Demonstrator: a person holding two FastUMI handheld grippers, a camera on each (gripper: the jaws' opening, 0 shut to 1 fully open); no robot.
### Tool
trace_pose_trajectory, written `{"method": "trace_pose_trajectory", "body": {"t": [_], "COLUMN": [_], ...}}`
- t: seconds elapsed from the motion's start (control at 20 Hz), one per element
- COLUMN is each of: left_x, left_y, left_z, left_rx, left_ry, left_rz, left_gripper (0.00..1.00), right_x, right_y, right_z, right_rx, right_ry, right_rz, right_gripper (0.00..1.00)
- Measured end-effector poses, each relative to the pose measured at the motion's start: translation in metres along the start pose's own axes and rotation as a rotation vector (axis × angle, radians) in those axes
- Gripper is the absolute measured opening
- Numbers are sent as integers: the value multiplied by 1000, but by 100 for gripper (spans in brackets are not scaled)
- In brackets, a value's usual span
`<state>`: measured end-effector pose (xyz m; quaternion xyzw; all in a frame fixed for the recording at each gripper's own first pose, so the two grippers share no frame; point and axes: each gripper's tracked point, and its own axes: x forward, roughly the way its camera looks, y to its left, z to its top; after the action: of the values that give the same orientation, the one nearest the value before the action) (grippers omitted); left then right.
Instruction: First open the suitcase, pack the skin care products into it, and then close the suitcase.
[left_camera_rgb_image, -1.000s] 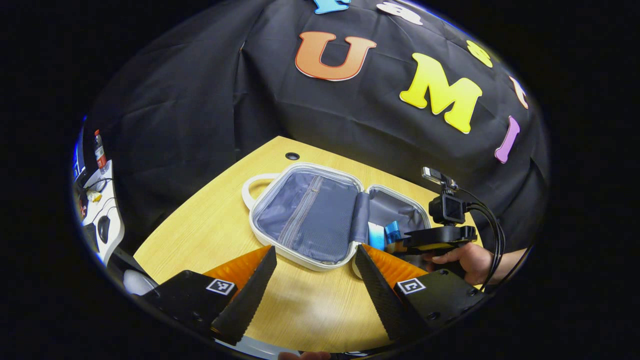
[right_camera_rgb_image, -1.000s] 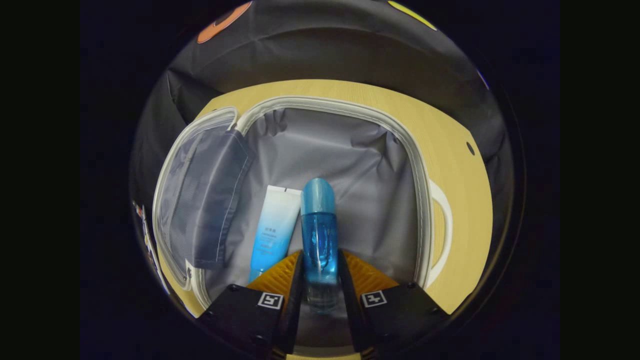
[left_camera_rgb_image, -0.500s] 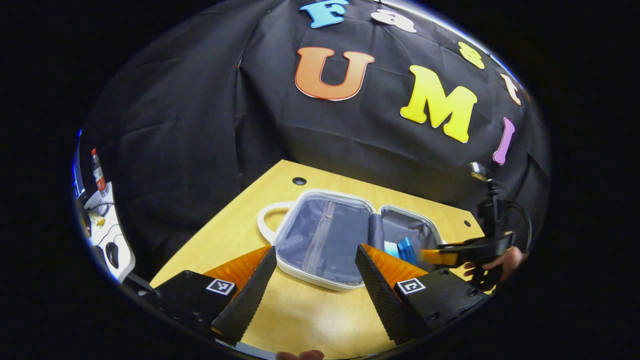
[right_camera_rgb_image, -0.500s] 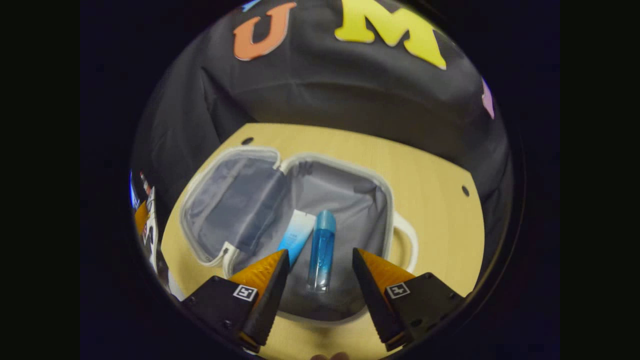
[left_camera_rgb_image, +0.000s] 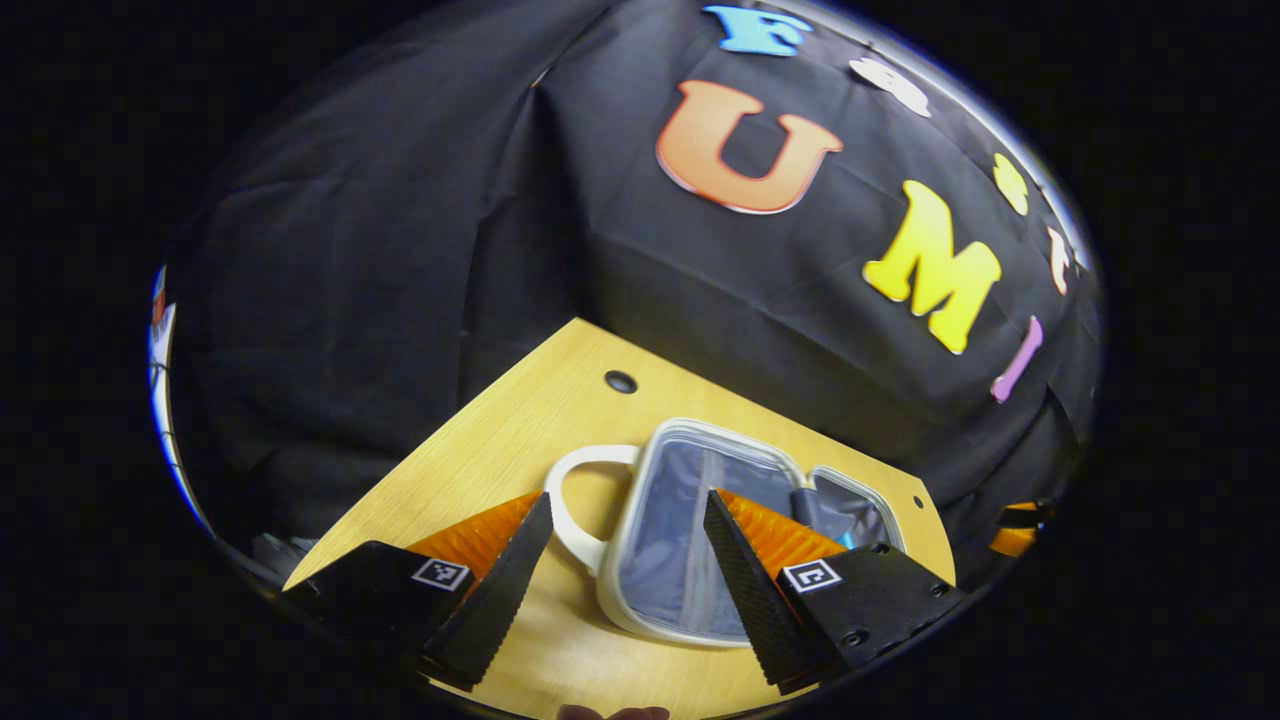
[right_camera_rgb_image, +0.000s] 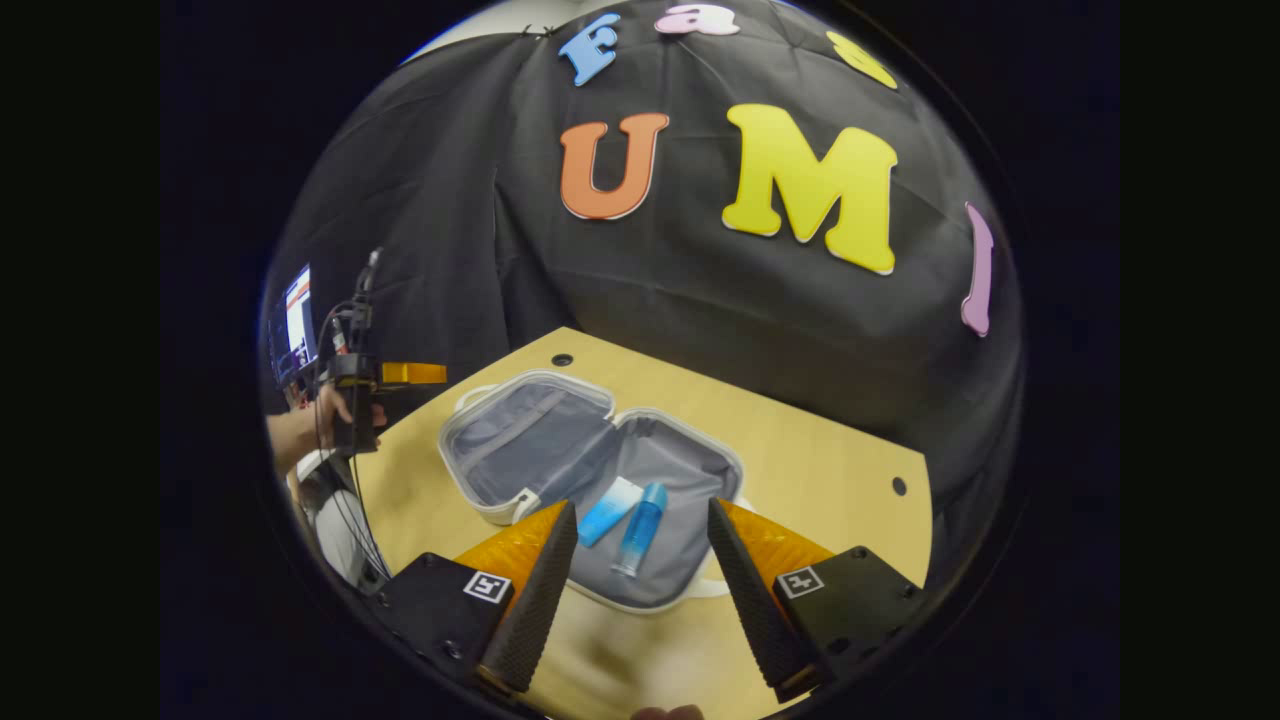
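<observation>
Suitcase (right_camera_rgb_image: 590, 470) lies open on the worktop (right_camera_rgb_image: 820, 450). Right tool (right_camera_rgb_image: 632, 560) released, hovering; blue bottle (right_camera_rgb_image: 640, 530) and tube (right_camera_rgb_image: 610, 510) just ahead between its fingers, in the suitcase. Left tool (left_camera_rgb_image: 625, 560) released, suitcase handle (left_camera_rgb_image: 575, 500) between its fingers.

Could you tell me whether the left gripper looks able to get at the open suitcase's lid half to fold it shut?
Probably yes. The left gripper is open, the lid half of the suitcase lies just ahead of its fingers, and nothing stands between them.
</observation>
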<state>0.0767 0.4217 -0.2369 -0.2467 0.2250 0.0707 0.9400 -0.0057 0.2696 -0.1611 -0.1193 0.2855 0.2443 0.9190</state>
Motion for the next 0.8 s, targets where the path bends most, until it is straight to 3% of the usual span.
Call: {"method": "trace_pose_trajectory", "body": {"t": [0.3, 0.5, 0.75, 0.8], "left_x": [72, 96, 106, 105], "left_y": [42, 43, 42, 40], "left_z": [-30, -46, -47, -42], "left_rx": [4, 40, 22, 15], "left_ry": [160, 241, 261, 247], "left_rz": [56, 98, 121, 122], "left_gripper": [96, 84, 25, 30], "right_x": [-20, -19, -24, -25], "right_y": [-14, -27, -36, -36], "right_z": [-1, -6, -4, -3], "right_rx": [-37, 0, 44, 52], "right_ry": [-2, 15, 5, -2], "right_rz": [-44, -81, -109, -107], "right_gripper": [78, 78, 78, 78]}}
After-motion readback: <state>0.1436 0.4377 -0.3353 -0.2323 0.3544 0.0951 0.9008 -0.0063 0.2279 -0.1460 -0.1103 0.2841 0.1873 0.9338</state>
